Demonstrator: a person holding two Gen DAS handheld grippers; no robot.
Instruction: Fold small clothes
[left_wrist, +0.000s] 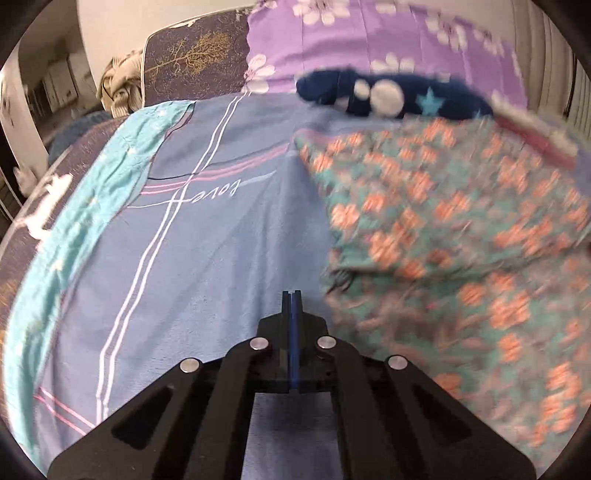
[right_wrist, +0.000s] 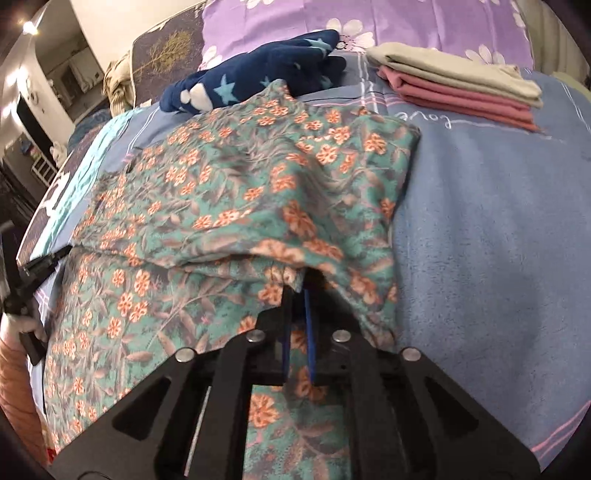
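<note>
Right wrist view: right gripper (right_wrist: 297, 295) pinches floral garment (right_wrist: 229, 177); "love" (right_wrist: 424, 119) reads upside down on blue blanket (right_wrist: 480, 221). Left gripper (left_wrist: 291, 295) clenched, holding nothing.

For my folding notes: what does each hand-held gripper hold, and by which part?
Right hand-held gripper pinches the floral garment at its folded near edge. Left hand-held gripper is shut, holding nothing.

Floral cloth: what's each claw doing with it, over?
Right gripper clamped on floral cloth edge. Left gripper shut, empty, beside it. Navy star garment behind; folded stack far right.
</note>
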